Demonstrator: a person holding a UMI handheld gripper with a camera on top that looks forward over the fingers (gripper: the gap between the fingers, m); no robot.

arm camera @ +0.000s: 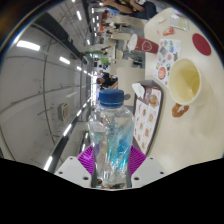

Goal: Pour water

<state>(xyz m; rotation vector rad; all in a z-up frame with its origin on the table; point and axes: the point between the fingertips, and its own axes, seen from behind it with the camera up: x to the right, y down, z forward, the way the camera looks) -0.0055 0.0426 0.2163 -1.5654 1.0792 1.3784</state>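
A clear plastic water bottle (110,135) with a blue cap stands between my fingers, and my gripper (110,162) is shut on it; the purple pads (88,158) press its lower body from both sides. The whole view is rolled sideways, so the table appears to run up the right side. Beyond the bottle, up and to the right, a pale yellow cup (186,80) stands on the white table (175,140). The bottle's cap (110,98) is on. The bottle's base is hidden by the gripper body.
A patterned mat or card (147,120) with small red marks lies just behind the bottle. Farther off on the table are a red-labelled container (146,45) and other small items. People sit in the distance under ceiling lights.
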